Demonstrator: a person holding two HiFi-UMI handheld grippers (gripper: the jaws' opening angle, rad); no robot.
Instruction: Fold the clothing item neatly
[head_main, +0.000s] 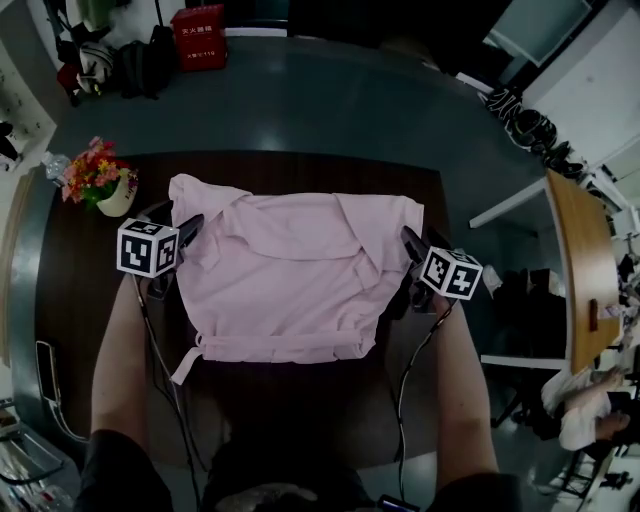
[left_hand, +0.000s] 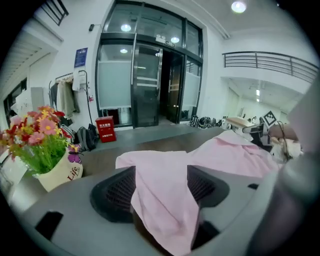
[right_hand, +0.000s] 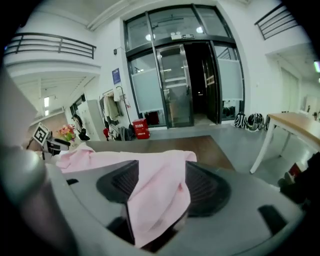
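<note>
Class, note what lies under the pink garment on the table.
The dark wooden table shows around the pink garment. The stretch beneath the cloth is covered, so anything there cannot be seen.

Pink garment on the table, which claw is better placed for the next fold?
Probably left. The left claw stands open around the edge of the pink garment, on the untidier side where a strip trails out. The right claw has a neater edge.

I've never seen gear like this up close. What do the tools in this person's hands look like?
Each hand carries grey tongs: the left tongs and right tongs have dark textured pads. Each bears a white cube printed with black square markers, and a thin black cable trails back. The sleeves are dark and short.
</note>
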